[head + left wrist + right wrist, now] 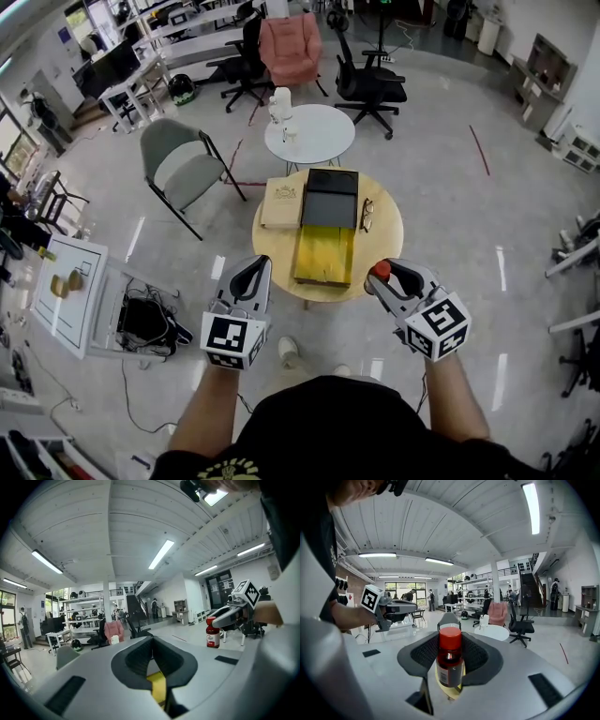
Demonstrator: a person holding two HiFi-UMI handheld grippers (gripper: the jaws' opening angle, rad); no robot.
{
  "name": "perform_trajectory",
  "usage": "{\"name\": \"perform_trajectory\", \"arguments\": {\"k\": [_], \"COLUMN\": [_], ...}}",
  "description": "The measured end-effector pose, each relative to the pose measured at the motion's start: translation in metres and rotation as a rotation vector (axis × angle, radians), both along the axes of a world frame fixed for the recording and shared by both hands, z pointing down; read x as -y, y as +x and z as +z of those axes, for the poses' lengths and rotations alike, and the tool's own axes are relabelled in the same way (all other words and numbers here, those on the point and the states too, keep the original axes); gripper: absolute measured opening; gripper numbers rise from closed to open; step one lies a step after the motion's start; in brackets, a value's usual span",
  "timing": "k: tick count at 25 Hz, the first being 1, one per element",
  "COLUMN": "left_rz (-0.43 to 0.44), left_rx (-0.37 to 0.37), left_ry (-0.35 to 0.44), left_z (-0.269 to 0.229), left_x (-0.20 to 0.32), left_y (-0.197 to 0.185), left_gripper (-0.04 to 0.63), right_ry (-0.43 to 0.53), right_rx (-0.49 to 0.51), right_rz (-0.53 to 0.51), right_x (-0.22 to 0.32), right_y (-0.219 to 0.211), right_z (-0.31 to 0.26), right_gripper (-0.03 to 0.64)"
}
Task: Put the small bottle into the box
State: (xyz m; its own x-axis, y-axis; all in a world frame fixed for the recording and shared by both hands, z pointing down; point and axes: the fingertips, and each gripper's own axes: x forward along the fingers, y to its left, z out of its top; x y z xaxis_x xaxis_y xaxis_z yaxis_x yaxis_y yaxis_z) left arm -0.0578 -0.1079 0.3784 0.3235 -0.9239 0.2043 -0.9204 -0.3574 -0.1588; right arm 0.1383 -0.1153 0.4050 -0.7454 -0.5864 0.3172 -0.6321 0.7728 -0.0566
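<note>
Clamping the bottle [450, 663] upright, the right gripper [380, 277] hovered just right of the box's [324, 248] near end. The left gripper [251, 274] hung left of the box, clenched on nothing. A slackened squeeze there could drop the bottle outside the box.

Small bottle [450, 670], red cap, dark contents, upright, clamped between the right gripper [450, 655] pads. Left gripper [410, 606] held at the left, marker cube facing here. Far behind: grey chair [449, 618], white round table [494, 632], pink armchair [498, 612], black office chair [519, 623].
</note>
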Motion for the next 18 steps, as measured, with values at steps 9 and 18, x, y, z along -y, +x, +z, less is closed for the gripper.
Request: {"name": "perform_trajectory", "arguments": {"k": [9,18], "left_rz": [0.037,0.093], "left_rx": [-0.001,-0.017], "left_ry": [-0.042,-0.048], "left_z": [0.015,0.014], "left_x": [0.022,0.063], "left_y": [-0.020,-0.035], "left_gripper": [0.018,0.018], "right_ry": [-0.023,-0.033], "right_rx": [-0.011,-0.019], "right_rz": [0.022,0.068], "right_x": [0.019,0.052], "right_y": [-0.024,-0.045], "right_z": [0.007,0.009], "right_gripper": [0.153,0.153]}}
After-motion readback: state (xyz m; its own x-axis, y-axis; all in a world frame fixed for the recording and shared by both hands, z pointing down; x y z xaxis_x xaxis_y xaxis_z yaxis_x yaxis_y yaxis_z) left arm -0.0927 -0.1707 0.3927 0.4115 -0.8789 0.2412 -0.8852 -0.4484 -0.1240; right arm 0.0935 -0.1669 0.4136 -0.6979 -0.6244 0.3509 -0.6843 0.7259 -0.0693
